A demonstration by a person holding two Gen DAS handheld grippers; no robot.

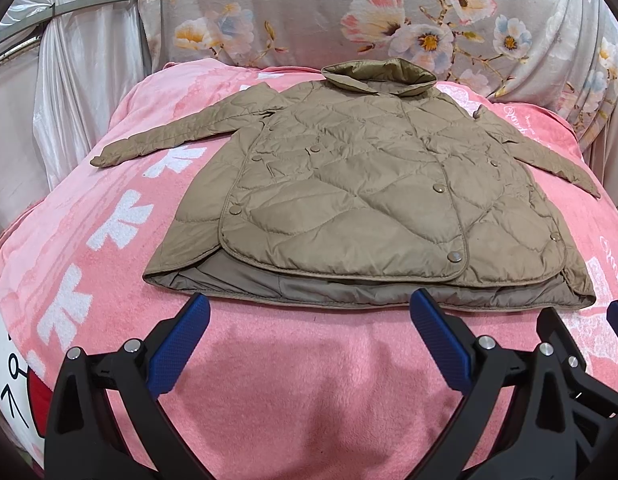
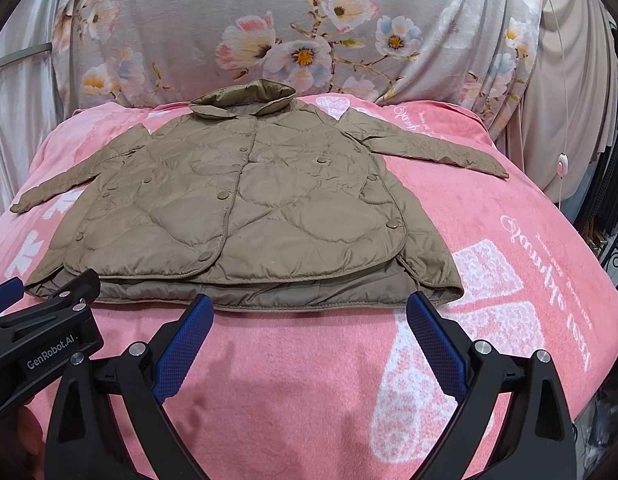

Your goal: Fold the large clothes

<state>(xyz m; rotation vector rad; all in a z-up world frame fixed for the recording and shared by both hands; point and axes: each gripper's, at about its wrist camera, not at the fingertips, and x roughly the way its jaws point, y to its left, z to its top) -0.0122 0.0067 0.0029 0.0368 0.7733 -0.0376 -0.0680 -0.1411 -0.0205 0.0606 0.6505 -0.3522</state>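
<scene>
A tan quilted jacket (image 1: pixel 361 188) lies flat, front side up, on a pink blanket (image 1: pixel 293 376) that covers the bed, its collar (image 1: pixel 379 76) at the far end toward a grey floral sheet (image 1: pixel 309 12) draped upright behind it. The front is snapped shut, a row of round snaps (image 1: pixel 439 189) running down the overlap, and the longer back hem shows beneath the rounded front flap at the near edge. Both sleeves are spread outward: one sleeve (image 1: pixel 169 136) reaches across the white pattern on the blanket, the other sleeve (image 2: pixel 433 146) angles out the opposite way. The left claw (image 1: pixel 309 312) hovers just short of the near hem, its blue-padded fingers (image 1: pixel 181 344) spread wide with nothing between them. The right claw (image 2: pixel 309 316) sits the same way beside it, fingers (image 2: pixel 437 340) wide apart and empty, near the hem without touching it. In the right wrist view the left claw's black body shows at the lower left edge. A thin white cord with a small switch (image 2: pixel 563 166) hangs at the right of that view.
</scene>
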